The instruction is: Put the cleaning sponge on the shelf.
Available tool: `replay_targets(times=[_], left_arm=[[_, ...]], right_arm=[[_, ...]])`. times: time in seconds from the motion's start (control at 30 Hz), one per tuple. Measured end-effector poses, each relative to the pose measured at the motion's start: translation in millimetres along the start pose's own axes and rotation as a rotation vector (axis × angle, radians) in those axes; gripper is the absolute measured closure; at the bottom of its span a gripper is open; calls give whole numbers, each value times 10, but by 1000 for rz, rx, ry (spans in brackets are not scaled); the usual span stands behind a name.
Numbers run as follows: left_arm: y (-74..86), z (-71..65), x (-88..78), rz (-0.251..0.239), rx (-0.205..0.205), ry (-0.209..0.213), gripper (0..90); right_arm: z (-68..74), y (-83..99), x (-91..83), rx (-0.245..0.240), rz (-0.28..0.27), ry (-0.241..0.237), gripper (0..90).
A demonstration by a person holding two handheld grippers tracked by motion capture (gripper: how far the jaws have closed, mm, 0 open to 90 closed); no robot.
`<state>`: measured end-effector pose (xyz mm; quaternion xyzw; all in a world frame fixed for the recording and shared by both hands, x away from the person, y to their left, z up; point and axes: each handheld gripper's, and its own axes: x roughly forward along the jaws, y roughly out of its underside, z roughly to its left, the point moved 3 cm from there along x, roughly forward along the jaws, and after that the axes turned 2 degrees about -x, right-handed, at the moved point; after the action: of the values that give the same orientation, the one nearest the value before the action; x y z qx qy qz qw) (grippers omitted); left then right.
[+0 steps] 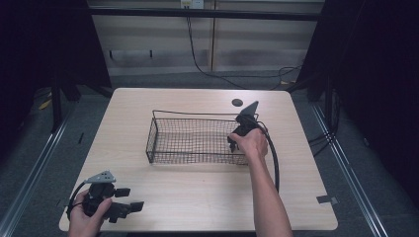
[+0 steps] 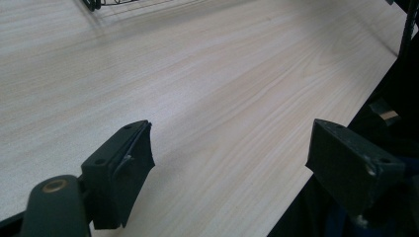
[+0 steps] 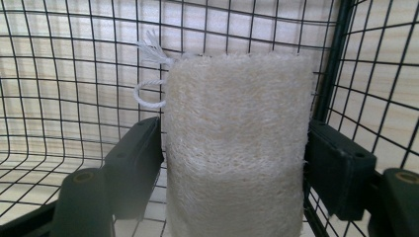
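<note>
The right gripper (image 1: 236, 139) is clamping a loofah roll (image 3: 237, 148) inside the wire basket (image 1: 163, 148) at its right end (release pending); the left gripper (image 1: 126, 200) is idling, jaws apart, near the tabletop's front-left corner.

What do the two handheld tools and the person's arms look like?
Both are black tools with blocky black jaws, the left tool and the right tool each carrying a grey three-cornered plate and trailing a black cable. A brass-coloured rivet marks one jaw arm. The forearms are sleeveless.
</note>
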<state>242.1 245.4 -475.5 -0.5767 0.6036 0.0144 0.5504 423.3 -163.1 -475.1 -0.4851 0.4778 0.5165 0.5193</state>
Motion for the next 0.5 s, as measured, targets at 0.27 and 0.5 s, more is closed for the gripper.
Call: replay_targets(times=[0.27,0.5], left_arm=[[-1,-2,0,-1,-2,3,174],[-1,-6,0,4,-1,4,174]], right_arm=[[12,1,18,-8,13,-7,203],[14,3,15,-11,18,-9,174]])
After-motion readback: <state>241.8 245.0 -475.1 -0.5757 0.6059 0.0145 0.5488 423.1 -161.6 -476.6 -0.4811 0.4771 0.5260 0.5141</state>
